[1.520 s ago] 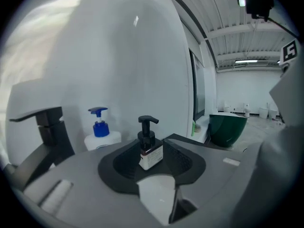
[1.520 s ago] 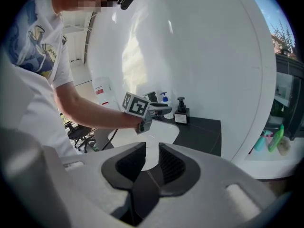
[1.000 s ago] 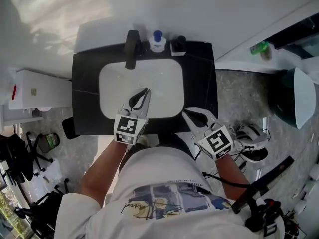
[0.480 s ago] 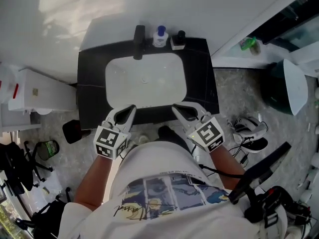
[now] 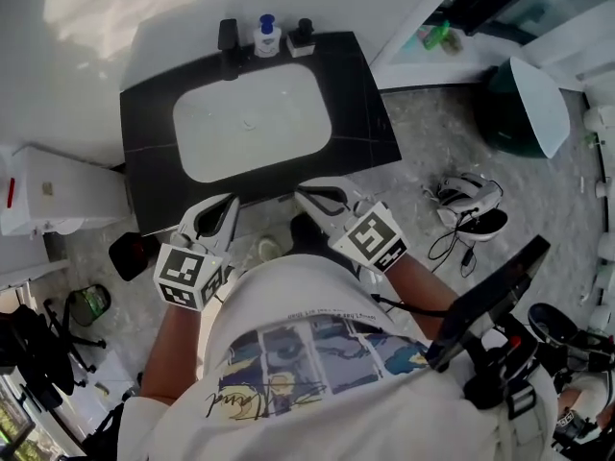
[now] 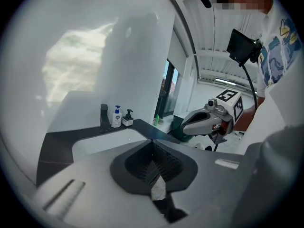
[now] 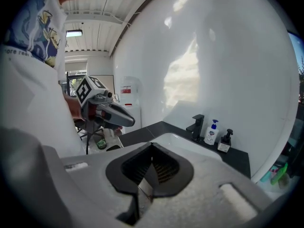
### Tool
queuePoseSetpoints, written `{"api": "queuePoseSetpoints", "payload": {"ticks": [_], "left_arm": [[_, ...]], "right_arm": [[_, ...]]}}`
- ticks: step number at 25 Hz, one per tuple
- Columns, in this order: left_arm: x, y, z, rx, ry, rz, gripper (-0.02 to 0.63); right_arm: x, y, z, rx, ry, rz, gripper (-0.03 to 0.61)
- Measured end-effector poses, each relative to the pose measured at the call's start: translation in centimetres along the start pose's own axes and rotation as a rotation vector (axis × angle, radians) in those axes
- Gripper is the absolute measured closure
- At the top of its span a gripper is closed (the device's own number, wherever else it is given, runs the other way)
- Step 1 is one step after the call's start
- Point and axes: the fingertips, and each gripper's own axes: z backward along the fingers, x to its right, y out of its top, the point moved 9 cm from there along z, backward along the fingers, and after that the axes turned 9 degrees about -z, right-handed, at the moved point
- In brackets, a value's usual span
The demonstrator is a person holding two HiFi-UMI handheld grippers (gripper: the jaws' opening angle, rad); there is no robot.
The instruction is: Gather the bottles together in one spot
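Two bottles stand together at the back of the black counter (image 5: 365, 113): a white one with a blue cap (image 5: 267, 36) and a black pump bottle (image 5: 303, 36), just right of the black faucet (image 5: 229, 38). Both grippers hang in front of the counter, close to the person's body and far from the bottles. My left gripper (image 5: 226, 206) is shut and empty. My right gripper (image 5: 306, 197) is shut and empty too. The left gripper view shows the white bottle (image 6: 116, 117) and pump bottle (image 6: 127, 119) far off. The right gripper view shows the same white bottle (image 7: 211, 133) and pump bottle (image 7: 224, 141).
A white basin (image 5: 252, 118) fills the counter's middle. A green bottle (image 5: 437, 36) lies on the window ledge at the right. A dark bin with a white lid (image 5: 524, 104), shoes (image 5: 471, 209) and a white cabinet (image 5: 58, 190) stand on the speckled floor.
Both grippers have drawn back from over the basin to the counter's front edge, near the body. The left jaws have closed. The head view has swung, so the sink sits farther left.
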Motion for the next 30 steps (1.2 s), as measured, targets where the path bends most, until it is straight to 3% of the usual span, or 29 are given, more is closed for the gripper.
{"api": "queuePoseSetpoints", "payload": {"ticks": [6,12,30], "left_arm": [[1.1,-0.5,1.3,-0.008,-0.005,-0.009,0.612],[1.5,-1.2,1.8,-0.047,-0.014,-0.07,0.612],[1.4,-1.4,1.6,-0.045,-0.02,-0.081,0.612]], "right_arm": [[-2.2,-0.3,1.1,0.007,-0.011,0.012,0.577],[-3.5,-0.5,1.4,0.016,-0.022,0.018,0.577],[-4.1,0.0,0.9,-0.01,-0.025,0.065,0.577]]}}
